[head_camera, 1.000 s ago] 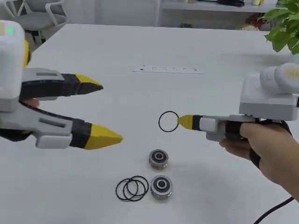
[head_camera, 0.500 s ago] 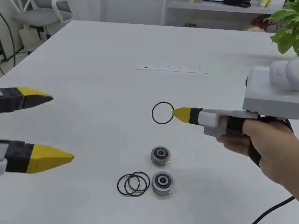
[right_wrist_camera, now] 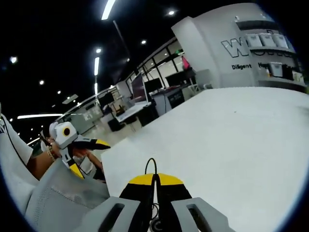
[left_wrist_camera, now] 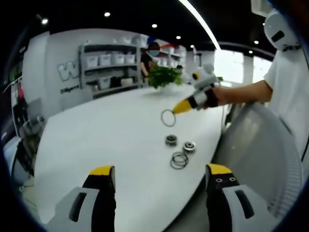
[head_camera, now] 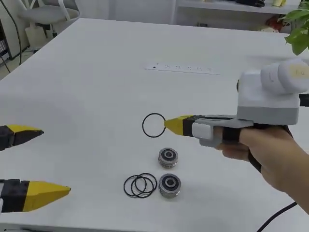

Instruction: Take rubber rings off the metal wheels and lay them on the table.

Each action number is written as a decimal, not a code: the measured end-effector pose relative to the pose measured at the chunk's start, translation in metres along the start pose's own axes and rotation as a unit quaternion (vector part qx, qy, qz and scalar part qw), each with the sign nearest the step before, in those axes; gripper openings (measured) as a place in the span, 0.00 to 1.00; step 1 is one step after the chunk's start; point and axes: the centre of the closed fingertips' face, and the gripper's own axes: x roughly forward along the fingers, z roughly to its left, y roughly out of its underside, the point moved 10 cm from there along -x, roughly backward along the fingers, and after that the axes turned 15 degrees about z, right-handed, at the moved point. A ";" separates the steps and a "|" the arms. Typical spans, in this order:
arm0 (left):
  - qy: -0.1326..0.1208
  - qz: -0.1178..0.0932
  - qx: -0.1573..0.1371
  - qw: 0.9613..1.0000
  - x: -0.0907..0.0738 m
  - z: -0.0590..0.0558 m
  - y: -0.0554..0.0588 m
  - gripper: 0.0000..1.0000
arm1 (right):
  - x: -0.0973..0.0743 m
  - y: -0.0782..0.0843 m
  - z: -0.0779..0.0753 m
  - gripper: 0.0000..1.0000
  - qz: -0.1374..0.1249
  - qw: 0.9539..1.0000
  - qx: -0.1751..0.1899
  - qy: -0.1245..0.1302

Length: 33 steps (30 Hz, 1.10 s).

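Leftward has slid the right gripper (head_camera: 166,124), clamped on a ring (head_camera: 153,125); left gripper (head_camera: 56,161), jaws apart, is half cut off.

one ring (head_camera: 153,125) upright, rings (head_camera: 140,185) piled beside wheels (head_camera: 169,185)

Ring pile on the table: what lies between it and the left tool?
Nothing: bare table between the left tool and the ring pile, seen in the head view.
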 end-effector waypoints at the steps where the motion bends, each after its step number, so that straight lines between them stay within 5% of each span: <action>1: 0.000 0.001 0.000 1.000 0.001 -0.001 0.000 0.77 | 0.002 0.001 0.002 0.00 0.005 1.000 -0.004 -0.002; 13: 0.009 0.015 0.012 1.000 0.006 -0.011 0.000 0.77 | 0.029 0.016 0.020 0.00 0.083 0.994 -0.059 -0.034; 18: 0.012 0.002 0.006 1.000 0.002 -0.013 -0.002 0.77 | 0.041 0.026 0.022 0.00 0.124 0.989 -0.073 -0.039; 33: 0.010 0.005 0.008 1.000 0.000 -0.013 -0.003 0.77 | 0.064 0.047 0.025 0.00 0.196 0.973 -0.119 -0.007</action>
